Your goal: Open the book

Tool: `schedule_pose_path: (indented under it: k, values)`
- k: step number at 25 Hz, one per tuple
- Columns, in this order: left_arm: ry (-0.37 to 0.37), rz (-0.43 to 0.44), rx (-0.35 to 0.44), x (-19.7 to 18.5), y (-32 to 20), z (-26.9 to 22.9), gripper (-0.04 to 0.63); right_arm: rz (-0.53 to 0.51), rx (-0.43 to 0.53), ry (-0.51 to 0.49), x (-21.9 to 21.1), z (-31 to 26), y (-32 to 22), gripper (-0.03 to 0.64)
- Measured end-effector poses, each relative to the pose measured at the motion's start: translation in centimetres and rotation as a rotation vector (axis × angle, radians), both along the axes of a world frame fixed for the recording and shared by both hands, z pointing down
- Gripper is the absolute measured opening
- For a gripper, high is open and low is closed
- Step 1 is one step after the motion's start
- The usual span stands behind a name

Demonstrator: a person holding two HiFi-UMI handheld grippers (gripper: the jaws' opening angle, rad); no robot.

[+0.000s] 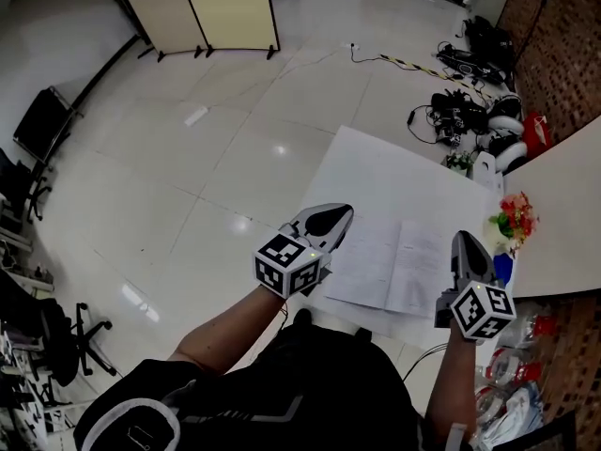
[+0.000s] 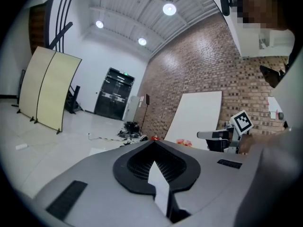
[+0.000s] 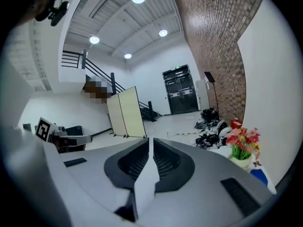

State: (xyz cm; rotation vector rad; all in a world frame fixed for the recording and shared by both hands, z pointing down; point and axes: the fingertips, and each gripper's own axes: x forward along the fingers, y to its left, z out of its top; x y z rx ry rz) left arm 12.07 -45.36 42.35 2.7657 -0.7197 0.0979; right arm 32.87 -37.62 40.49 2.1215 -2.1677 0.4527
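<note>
- While the book point(image 1: 402, 266) lies open, pages up, on the white counter point(image 1: 376, 172), both grippers are held over its near side in the head view, one at each edge.
- The left gripper point(image 1: 336, 216) covers the book's left edge in that view. In its own view the left gripper point(image 2: 154, 144) has its jaws together at the tips, with nothing between them.
- The right gripper point(image 1: 468, 244) is at the book's right edge. In its own view the right gripper point(image 3: 150, 141) is closed down to a thin slit and holds nothing.
- Neither gripper view shows the book: both look out nearly level across the room.
- Each gripper shows in the other's view, off to the side, with its marker cube.
- A bunch of red and yellow flowers point(image 1: 512, 219) stands at the counter's right edge, past the book; the right gripper view shows them in a pale vase point(image 3: 242, 161).
- A pale folding screen point(image 1: 202, 7) stands on the glossy floor well beyond the counter.
- Cables and dark gear point(image 1: 460, 111) lie on the floor by the brick wall point(image 1: 563, 54).
</note>
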Motion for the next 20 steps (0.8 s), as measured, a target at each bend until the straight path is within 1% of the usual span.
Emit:
schedule_pose_path:
  k: [3,5,8,10,14,18,20]
  values:
    - [-0.001,-0.007,0.024,1.8,1.0,-1.2,-0.005,0.022,0.063,0.055,2.2,-1.9,1.9,0.009]
    - [-0.005,-0.004,0.029,2.7,1.7,-1.7,-0.005,0.035,0.093,0.073,3.4,-2.4,2.8,0.009]
    - [-0.007,0.013,0.045,4.5,2.9,-2.3,-0.005,0.030,0.093,0.089,4.8,-2.5,3.6,0.009]
    - [-0.015,0.008,0.062,5.4,3.6,-2.7,-0.005,0.037,0.088,0.100,5.7,-2.3,4.1,0.009]
    - [-0.037,-0.018,0.081,6.2,4.7,-3.2,-0.005,-0.011,0.106,0.084,6.4,-2.4,5.0,0.009]
    - [-0.049,-0.060,0.101,6.6,5.6,-4.1,-0.005,-0.062,0.138,0.106,7.1,-3.5,5.6,0.009]
    - [-0.051,-0.082,0.110,6.7,6.3,-4.7,-0.005,-0.078,0.149,0.102,7.3,-3.9,6.0,0.009]
